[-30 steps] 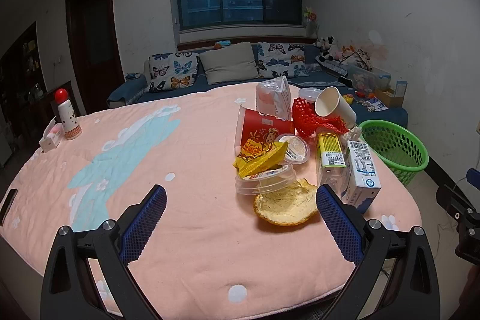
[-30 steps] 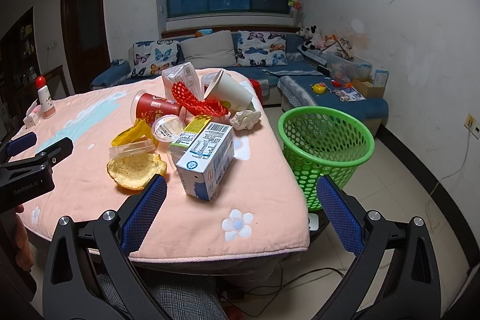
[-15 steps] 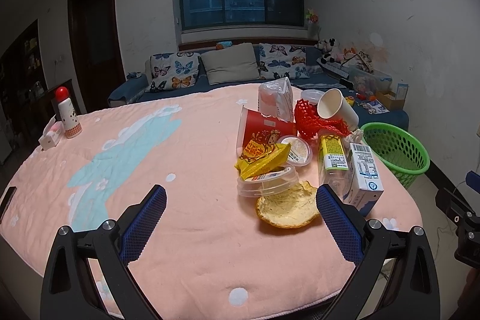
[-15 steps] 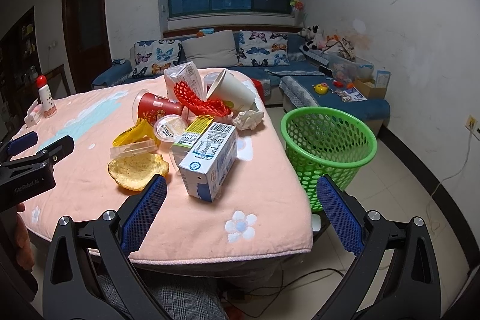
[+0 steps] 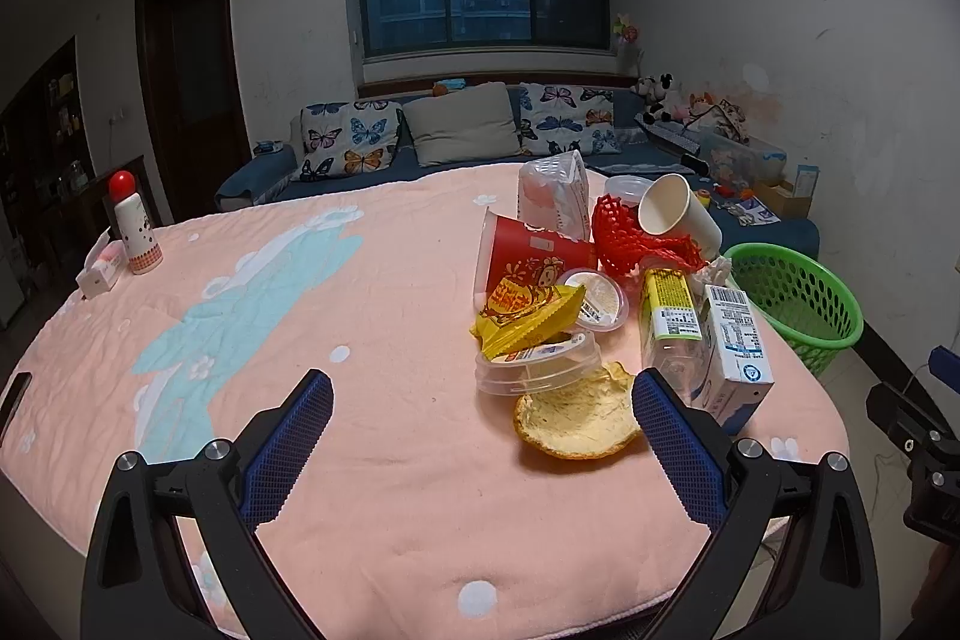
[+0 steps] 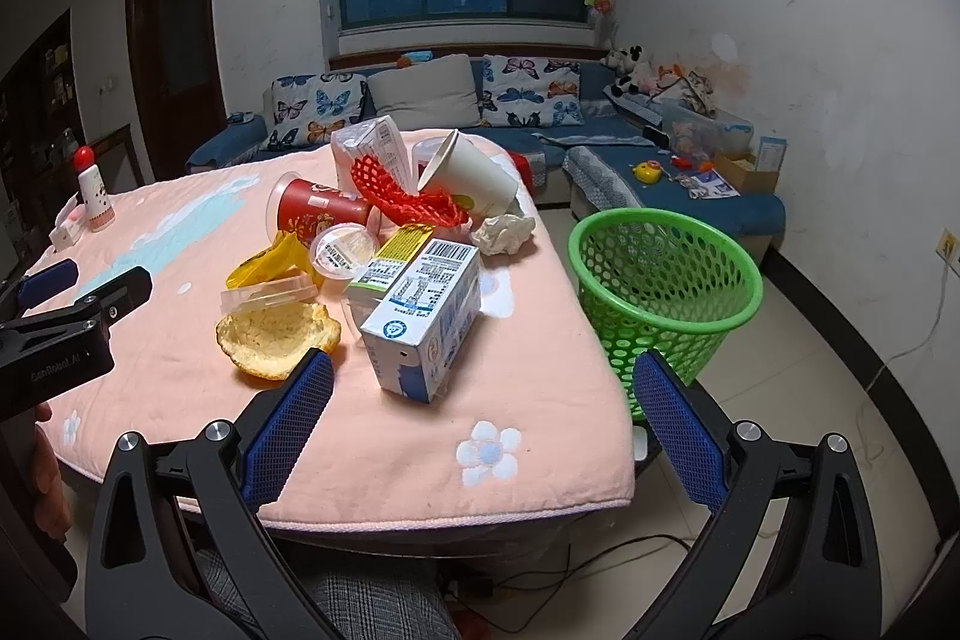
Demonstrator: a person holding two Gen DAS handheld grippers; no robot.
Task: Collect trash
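On the right half of the pink surface (image 6: pixel 540 400) sits the trash pile; green basket (image 6: pixel 663 280) on the floor just right of it. Both tools empty, fingers spread wide: left tool (image 5: pixel 480 451), right tool (image 6: pixel 480 424). Judgement: start w/ nearest item, milk carton (image 6: pixel 420 316). Grip across narrow sides, lift clear, drop over basket w/o nudging orange peel (image 6: pixel 276 340).

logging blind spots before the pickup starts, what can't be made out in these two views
- Green basket: its bottom is hidden by its own near wall in the right wrist view, so its contents cannot be told; the table edge cuts it off in the left wrist view.
- Clear bottle: mostly hidden behind the milk carton.
- Carton print: too small to read.
- Paper cup inside: faces away.
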